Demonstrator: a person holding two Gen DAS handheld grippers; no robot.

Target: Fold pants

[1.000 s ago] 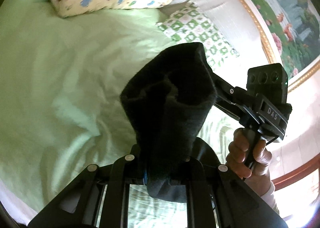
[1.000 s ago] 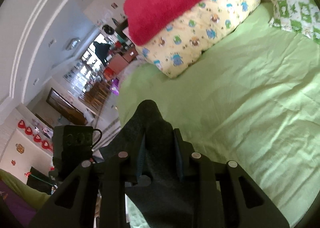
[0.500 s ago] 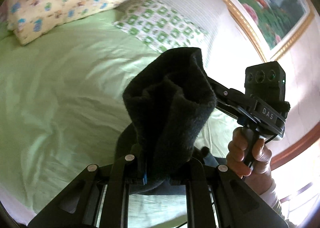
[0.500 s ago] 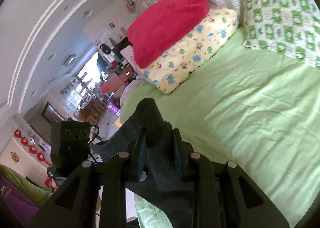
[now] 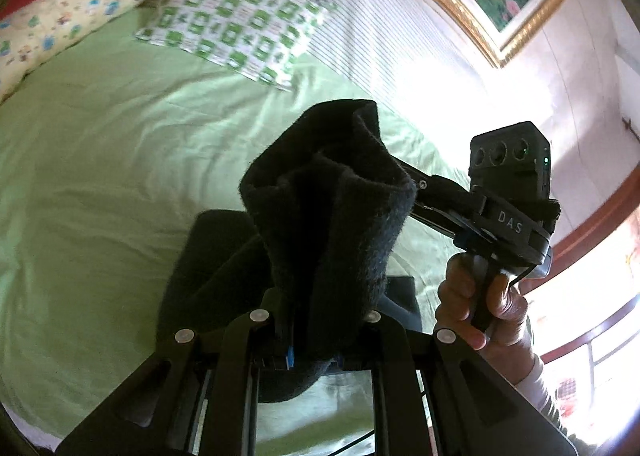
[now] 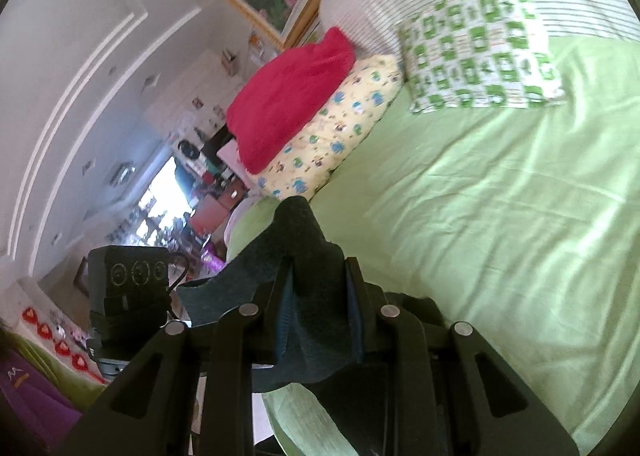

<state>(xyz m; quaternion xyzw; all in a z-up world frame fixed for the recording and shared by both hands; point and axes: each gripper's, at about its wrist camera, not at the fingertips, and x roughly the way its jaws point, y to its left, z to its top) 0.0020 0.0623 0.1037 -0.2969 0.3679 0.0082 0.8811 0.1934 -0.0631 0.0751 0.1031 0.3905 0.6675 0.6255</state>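
The pants (image 5: 328, 224) are dark fleece, bunched and held up above a green bed sheet (image 5: 100, 176). My left gripper (image 5: 316, 320) is shut on a thick fold of them; the cloth hides its fingertips. My right gripper (image 6: 316, 296) is shut on another edge of the pants (image 6: 304, 256), which stick up between its fingers. In the left wrist view the right gripper's body (image 5: 508, 212) and the hand holding it appear at the right, close beside the cloth. The rest of the pants hang down toward the bed.
A green-and-white checked pillow (image 6: 480, 40), a yellow patterned pillow (image 6: 336, 124) with a red blanket (image 6: 288, 96) on it and a striped headboard cushion (image 5: 380, 28) lie at the bed's head. The green sheet (image 6: 500, 216) spreads ahead.
Both grippers have tilted up and turned toward the head of the bed, still holding the pants; the pillows and the framed picture have come further into view, and more cloth shows below.
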